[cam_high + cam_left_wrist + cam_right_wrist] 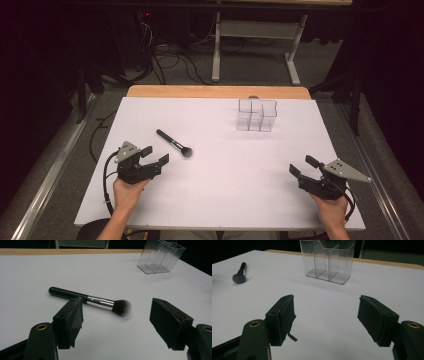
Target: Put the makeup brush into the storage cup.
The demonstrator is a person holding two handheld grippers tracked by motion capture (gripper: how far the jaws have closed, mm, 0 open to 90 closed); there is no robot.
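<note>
A black makeup brush (174, 142) with a silver ferrule and dark bristles lies flat on the white table, left of centre. In the left gripper view the brush (90, 300) lies just beyond the jaws, bristles to the right. My left gripper (154, 155) is open and empty, close to the brush's bristle end. A clear plastic organiser (256, 115) with several compartments stands upright at the back right; it is ahead of the jaws in the right gripper view (328, 261). My right gripper (303, 166) is open and empty near the table's front right.
The white table top (220, 165) has a wooden strip along its far edge. Beyond it are a desk frame (255, 45) and cables on the floor. A metal rail (50, 170) runs along the left side.
</note>
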